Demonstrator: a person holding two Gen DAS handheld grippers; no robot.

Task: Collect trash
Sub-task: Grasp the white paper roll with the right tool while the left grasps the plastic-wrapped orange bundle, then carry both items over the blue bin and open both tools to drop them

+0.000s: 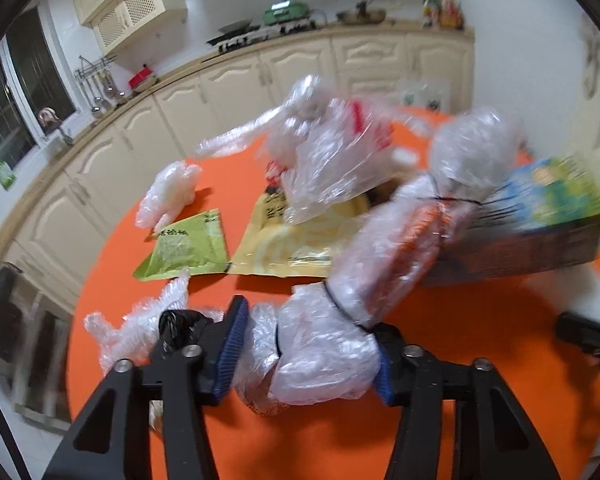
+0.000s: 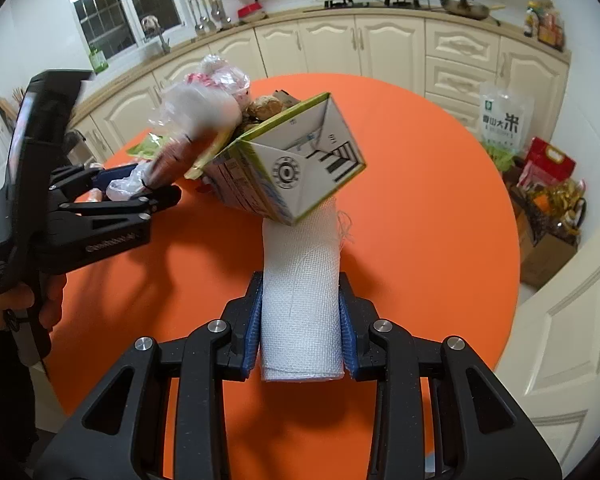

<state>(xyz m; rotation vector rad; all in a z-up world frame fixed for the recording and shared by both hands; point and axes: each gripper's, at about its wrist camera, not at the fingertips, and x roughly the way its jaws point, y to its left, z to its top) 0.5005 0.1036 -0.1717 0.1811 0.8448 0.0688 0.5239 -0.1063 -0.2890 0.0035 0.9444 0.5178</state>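
Through the left wrist camera I see my left gripper [image 1: 306, 354] pinching one long bundle of crinkled clear plastic wrap tied with black bands [image 1: 384, 264]. Its far end reaches the one open cardboard box with green and blue print [image 1: 540, 224], which is blurred. On the round orange table [image 1: 460, 360] I count two flat pouches: one green foil pouch [image 1: 186, 248] and one larger yellow pouch [image 1: 296, 244], side by side. Two loose clumps of clear plastic film lie apart, one beyond the green pouch [image 1: 168, 194], one near my left finger [image 1: 136, 324].

Through the right wrist camera, my right gripper [image 2: 300, 334] is pressed onto one white mesh cloth strip [image 2: 300, 292]. The strip runs up to the tilted box [image 2: 288, 164], which is heaped with trash. My left gripper [image 2: 140, 188] holds its bundle at the box's left rim.
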